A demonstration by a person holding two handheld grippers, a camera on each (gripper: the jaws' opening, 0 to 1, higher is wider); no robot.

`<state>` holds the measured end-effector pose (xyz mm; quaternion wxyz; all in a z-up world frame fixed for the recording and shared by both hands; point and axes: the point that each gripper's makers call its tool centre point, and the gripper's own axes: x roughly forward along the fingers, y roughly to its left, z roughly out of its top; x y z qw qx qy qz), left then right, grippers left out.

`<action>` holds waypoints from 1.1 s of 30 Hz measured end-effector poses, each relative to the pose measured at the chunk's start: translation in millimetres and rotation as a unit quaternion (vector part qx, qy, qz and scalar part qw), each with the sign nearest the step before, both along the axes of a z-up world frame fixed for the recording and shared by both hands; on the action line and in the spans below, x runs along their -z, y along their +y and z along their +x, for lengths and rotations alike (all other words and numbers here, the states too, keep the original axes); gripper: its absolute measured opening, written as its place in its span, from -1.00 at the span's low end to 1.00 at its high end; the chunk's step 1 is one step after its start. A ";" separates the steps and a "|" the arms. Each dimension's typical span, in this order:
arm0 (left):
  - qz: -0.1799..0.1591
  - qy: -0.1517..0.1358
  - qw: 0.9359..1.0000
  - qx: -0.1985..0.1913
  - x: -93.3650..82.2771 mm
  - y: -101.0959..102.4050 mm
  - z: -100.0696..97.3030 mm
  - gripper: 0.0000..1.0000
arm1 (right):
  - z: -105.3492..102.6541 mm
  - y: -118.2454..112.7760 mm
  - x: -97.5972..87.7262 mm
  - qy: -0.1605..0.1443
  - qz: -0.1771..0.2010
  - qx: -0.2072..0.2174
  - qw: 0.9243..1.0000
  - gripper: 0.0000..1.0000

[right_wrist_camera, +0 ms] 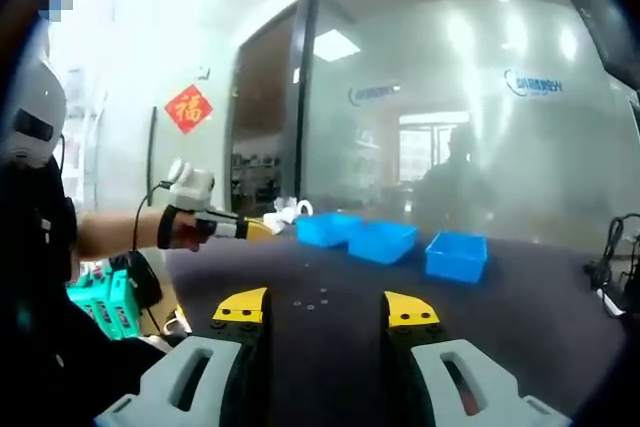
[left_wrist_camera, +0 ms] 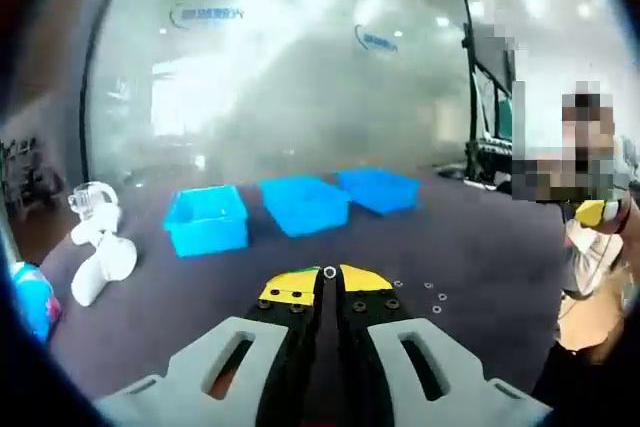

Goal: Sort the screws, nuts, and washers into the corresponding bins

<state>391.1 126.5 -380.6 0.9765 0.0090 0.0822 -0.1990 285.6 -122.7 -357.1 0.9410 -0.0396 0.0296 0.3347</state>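
While the left gripper (left_wrist_camera: 329, 280) has its fingers pressed together on a small washer (left_wrist_camera: 330, 272) at their yellow tips, it hangs above the dark tabletop (left_wrist_camera: 480, 247), probably so the piece can be carried to a bin. In the left gripper view, from left to right, stand white plastic fittings (left_wrist_camera: 98, 247) near the edge, then three blue bins (left_wrist_camera: 207, 219) in a row, set side by side so each kind of part gets its own. Just right of the fingertips lie a few loose washers and nuts (left_wrist_camera: 436, 300), still unsorted. In the right gripper view, the right gripper (right_wrist_camera: 327, 309) waits with fingers spread and empty over the same scattered parts (right_wrist_camera: 312, 299).
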 end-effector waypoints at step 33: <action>0.032 0.054 0.997 -0.048 -54.4 62.7 153.9 -0.98 | -3.1 9.0 17.4 0.019 -0.004 -0.013 1.000 -0.23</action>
